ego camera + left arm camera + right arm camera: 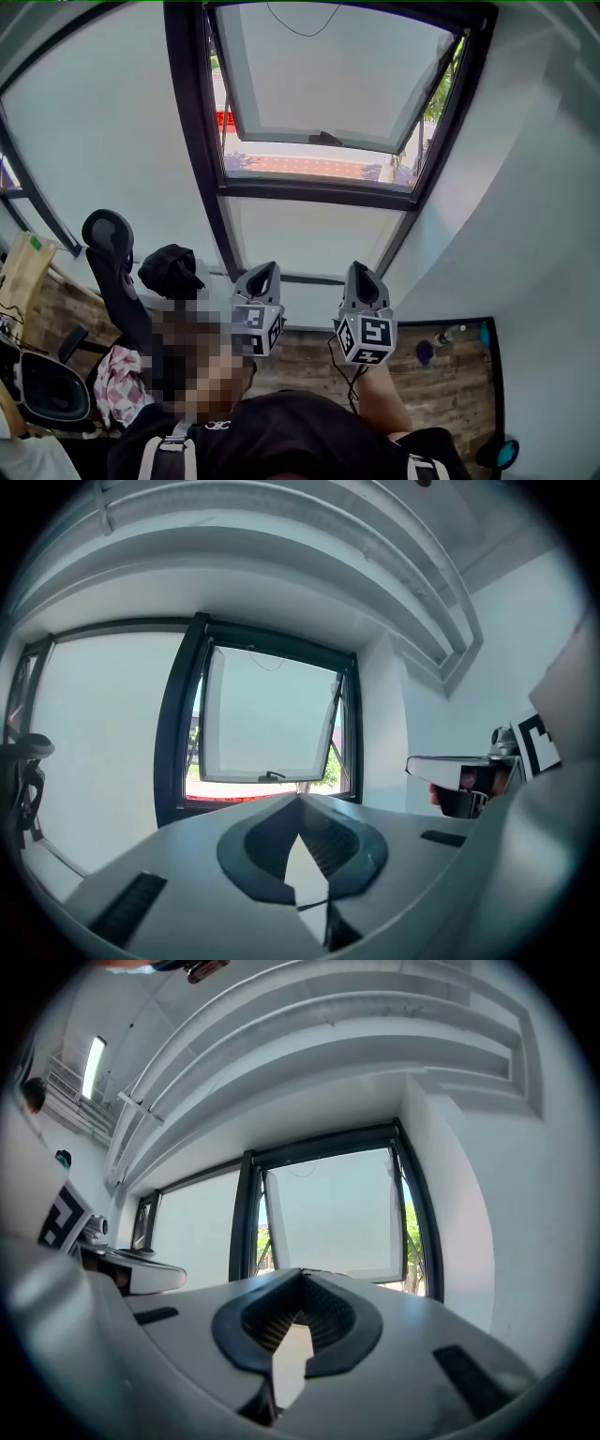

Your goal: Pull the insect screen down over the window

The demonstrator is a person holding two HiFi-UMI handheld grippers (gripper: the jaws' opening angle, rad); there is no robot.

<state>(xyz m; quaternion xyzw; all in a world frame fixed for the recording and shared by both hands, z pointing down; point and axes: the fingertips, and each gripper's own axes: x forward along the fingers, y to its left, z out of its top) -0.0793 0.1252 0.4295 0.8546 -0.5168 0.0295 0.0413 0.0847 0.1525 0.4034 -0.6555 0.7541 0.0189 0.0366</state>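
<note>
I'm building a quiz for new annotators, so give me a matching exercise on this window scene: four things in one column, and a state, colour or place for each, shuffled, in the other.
Things:
1. window sash
2. left tool
3. office chair
4. floor

Descriptions:
a. shut, holding nothing
b. brown wood planks
c. swung open
d. black, at the head view's left

Pairs: 1-c, 2-a, 3-d, 4-b.

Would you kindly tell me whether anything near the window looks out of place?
Nothing looks damaged or askew. The window sash stands tilted open at its bottom edge, which seems deliberate, and no screen covers the opening yet.
</note>
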